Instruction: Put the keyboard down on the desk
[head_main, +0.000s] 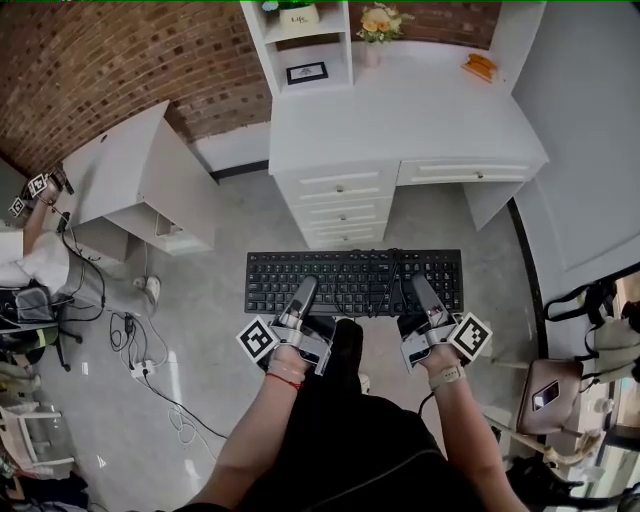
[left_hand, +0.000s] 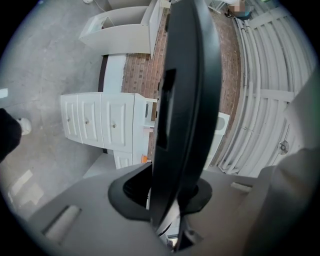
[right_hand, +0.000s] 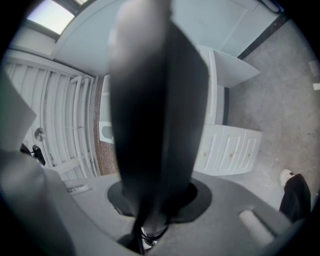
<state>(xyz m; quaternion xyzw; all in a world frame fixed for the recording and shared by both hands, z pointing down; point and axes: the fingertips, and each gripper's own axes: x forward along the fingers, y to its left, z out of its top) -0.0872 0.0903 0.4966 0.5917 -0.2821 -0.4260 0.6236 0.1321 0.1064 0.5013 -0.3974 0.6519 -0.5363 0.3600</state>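
A black keyboard (head_main: 352, 281) is held level in the air, above the floor and in front of the white desk (head_main: 400, 110). My left gripper (head_main: 300, 297) is shut on its near edge left of the middle. My right gripper (head_main: 424, 294) is shut on the near edge further right. In the left gripper view the keyboard (left_hand: 182, 100) stands edge-on as a dark slab between the jaws. The right gripper view shows the same dark slab of the keyboard (right_hand: 155, 115) filling the gap between the jaws. A cable hangs by the keyboard's middle.
The desk has drawers (head_main: 340, 205) below its left half and a shelf unit (head_main: 300, 45) at its back left. A vase of flowers (head_main: 376, 28) and an orange object (head_main: 480, 66) stand on the desktop. A low white cabinet (head_main: 135, 180) stands to the left, cables (head_main: 150, 370) lie on the floor, a bag (head_main: 550, 392) at right.
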